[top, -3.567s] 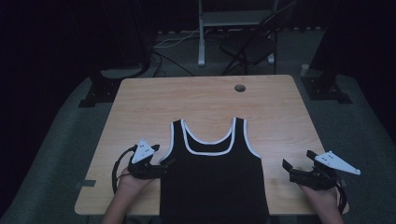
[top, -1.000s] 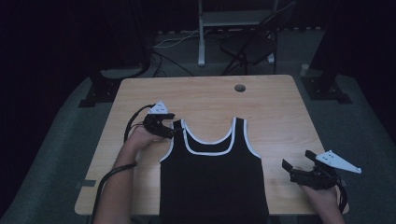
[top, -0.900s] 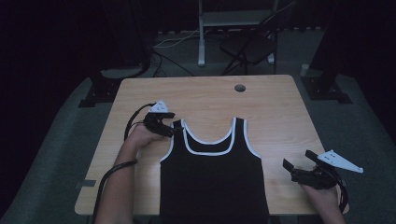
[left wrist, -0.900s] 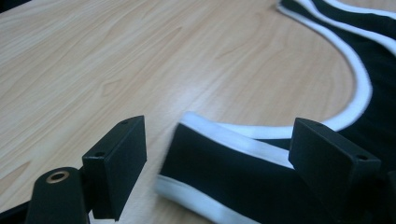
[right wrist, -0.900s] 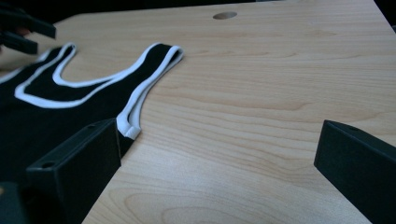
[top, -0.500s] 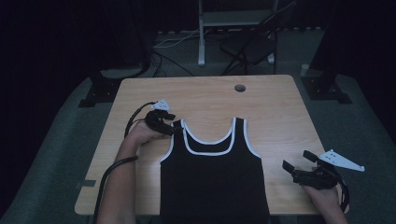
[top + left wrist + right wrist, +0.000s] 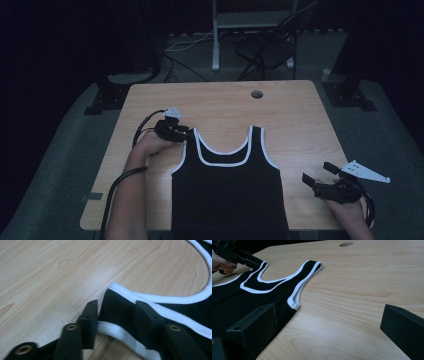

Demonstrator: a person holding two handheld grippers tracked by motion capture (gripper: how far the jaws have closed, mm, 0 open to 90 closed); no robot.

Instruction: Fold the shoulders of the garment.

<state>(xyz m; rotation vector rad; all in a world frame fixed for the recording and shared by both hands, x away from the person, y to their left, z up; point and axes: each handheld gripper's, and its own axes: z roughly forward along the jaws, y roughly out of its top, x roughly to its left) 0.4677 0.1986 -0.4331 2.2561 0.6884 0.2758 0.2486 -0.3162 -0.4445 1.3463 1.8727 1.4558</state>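
A black tank top (image 7: 230,190) with white trim lies flat on the wooden table (image 7: 300,115), hem toward the person. My left gripper (image 7: 185,134) is at the tip of the top's left shoulder strap (image 7: 125,315). In the left gripper view its jaws (image 7: 115,304) straddle that strap end and have just been closing; a gap still shows beside the pads. My right gripper (image 7: 315,172) rests near the table's front right edge, off the cloth, jaws wide open (image 7: 329,312) over bare wood. The right gripper view shows the left gripper (image 7: 254,262) far off at the strap.
A round cable hole (image 7: 257,94) sits near the table's far edge. Beyond the table stand a metal post (image 7: 215,35) and a dark chair (image 7: 270,50) on the floor. Cables trail from both grippers along the forearms.
The left hand has gone from the table's front left up to the left shoulder strap. Over the last second it has settled lower on the strap end. The right gripper has stayed put.
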